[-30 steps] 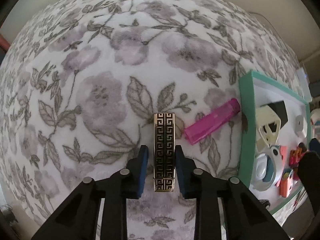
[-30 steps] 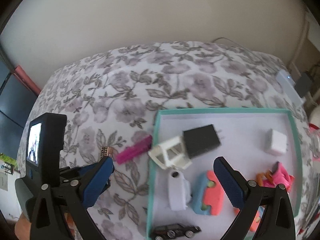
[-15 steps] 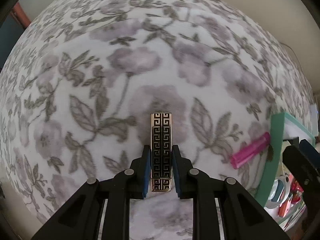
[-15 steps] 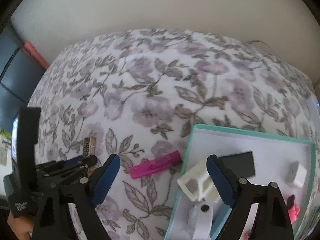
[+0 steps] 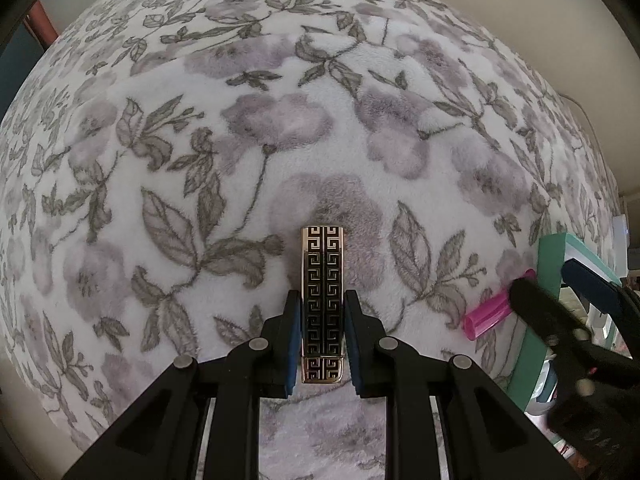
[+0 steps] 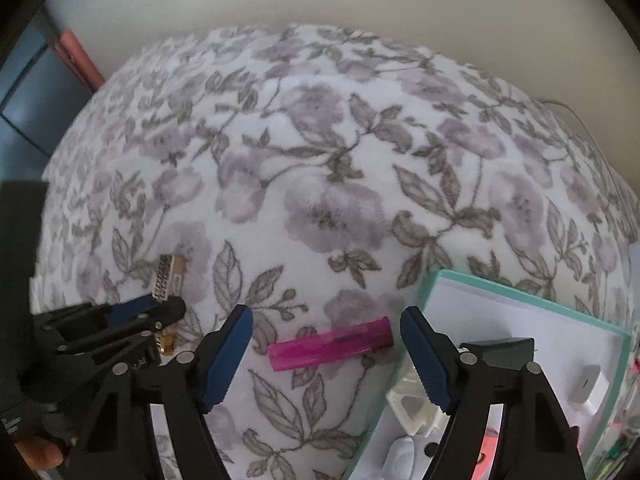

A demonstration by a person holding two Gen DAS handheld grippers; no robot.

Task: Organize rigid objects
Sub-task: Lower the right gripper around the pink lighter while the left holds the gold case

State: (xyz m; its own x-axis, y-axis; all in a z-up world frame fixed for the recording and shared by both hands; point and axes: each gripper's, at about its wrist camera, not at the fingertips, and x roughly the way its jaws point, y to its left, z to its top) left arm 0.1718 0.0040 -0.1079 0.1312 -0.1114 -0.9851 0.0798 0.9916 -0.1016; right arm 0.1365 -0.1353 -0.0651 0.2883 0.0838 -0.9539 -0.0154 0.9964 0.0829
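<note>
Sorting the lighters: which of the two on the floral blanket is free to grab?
The translucent pink lighter, lying loose between the closing right gripper fingers; the gold-and-black patterned lighter is clamped in the left gripper.

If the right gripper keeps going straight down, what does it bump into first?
Probably the pink lighter lying on the flowery blanket. It sits between the right gripper's closing fingers, untouched; depth is unclear.

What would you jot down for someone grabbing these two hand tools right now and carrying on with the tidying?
Left gripper: shut on the gold-and-black patterned bar, held over the flowered blanket.
Right gripper: jaws closing, pads on either side of the pink lighter lying on the blanket, not yet pressing it.
Teal tray sits right of the lighter; black block, white frame and white cube are inside.
Left to do: grip the lighter; place it and the bar, probably in the tray.
</note>
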